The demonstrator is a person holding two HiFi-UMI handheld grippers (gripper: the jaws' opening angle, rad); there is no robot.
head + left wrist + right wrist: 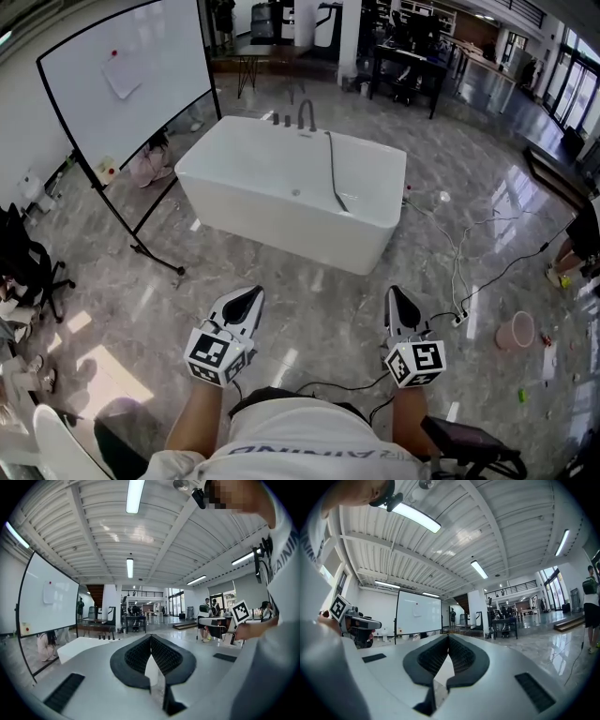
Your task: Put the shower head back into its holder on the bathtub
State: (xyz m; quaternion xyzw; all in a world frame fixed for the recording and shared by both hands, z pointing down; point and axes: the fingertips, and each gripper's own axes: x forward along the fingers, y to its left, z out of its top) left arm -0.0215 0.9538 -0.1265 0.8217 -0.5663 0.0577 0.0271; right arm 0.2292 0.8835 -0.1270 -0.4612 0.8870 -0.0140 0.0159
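Left gripper (249,296) and right gripper (397,298) jaws are clenched, empty. Bare floor (323,305) lies between them and the bathtub (281,214)'s near wall

A: Head cam?
B: On head, steeply down, fwd; bathtub (281,187) at 12 o'clock, well apart.
A: Gripper views?
B: Level, along own jaws, low. All three share whiteboard (122,75), 10 o'clock in head view.
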